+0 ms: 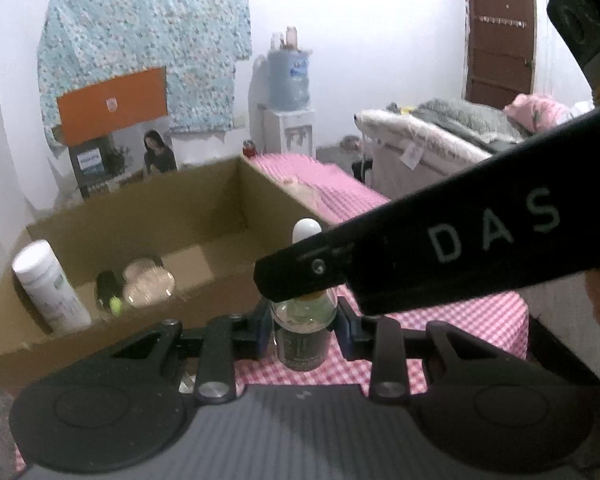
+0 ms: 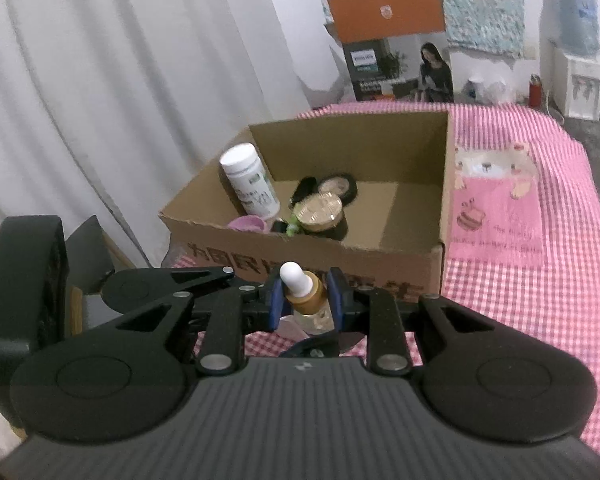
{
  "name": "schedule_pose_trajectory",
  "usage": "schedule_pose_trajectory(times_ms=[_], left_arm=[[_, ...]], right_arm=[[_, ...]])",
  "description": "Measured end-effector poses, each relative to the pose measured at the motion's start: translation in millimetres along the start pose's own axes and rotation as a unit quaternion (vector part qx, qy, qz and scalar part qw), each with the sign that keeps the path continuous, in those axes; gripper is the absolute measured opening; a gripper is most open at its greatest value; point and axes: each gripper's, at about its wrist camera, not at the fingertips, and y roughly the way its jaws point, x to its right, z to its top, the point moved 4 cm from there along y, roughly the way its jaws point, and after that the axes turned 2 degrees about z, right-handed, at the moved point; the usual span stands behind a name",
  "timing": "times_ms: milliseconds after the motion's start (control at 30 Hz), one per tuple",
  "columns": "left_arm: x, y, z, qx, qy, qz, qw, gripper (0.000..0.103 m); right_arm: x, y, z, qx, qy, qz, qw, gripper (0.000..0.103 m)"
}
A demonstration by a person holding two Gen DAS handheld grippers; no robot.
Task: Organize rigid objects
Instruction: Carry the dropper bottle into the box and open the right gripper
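While clamped from both sides, dropper bottle [image 2: 307,300]: white rubber bulb, gold collar, clear shoulder, dark label on the lower body; upright, held clear above the checked cloth, just in front of the cardboard box.
Right gripper [image 2: 306,300]: blue pads [image 2: 275,300] pressed on the gold collar and neck, jaws narrow.
Left gripper [image 1: 304,328]: pads closed on the bottle's body, below the right gripper's finger that crosses the left-wrist view.
Pose: both tools angled downward toward the box, right finger lying over the bottle's cap.
Cardboard box [image 2: 380,256]: open top, resting on the pink checked tablecloth [image 2: 540,280].
Box contents: white canister [image 2: 250,184] leaning in the left corner; gold-lidded jars [image 2: 320,210]; small dark item with a green tip.
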Motion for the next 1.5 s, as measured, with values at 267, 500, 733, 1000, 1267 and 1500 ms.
schedule_pose_trajectory(times_ms=[267,500,733,1000,1267,1500], left_arm=[[-27,-14,39,0.017,-0.017,0.003,0.9997,0.033],[-62,19,78,-0.011,-0.050,-0.014,0.9986,0.033],[-96,93,105,-0.070,-0.074,-0.026,0.9944,0.033],[-116,160,103,-0.135,-0.083,-0.010,0.9873,0.033],[-124,180,98,-0.164,-0.099,-0.008,0.9815,0.034],[-123,181,94,-0.171,-0.102,-0.001,0.9801,0.039]], right_arm=[[-17,-14,45,0.016,-0.033,0.017,0.999,0.022],[-6,10,99,0.005,-0.037,0.027,0.999,0.021],[41,77,136,-0.047,-0.010,0.028,0.998,0.021],[95,154,147,-0.096,0.031,0.030,0.994,0.021],[116,198,145,-0.131,0.030,0.016,0.991,0.021],[115,214,144,-0.148,0.020,0.005,0.989,0.023]])
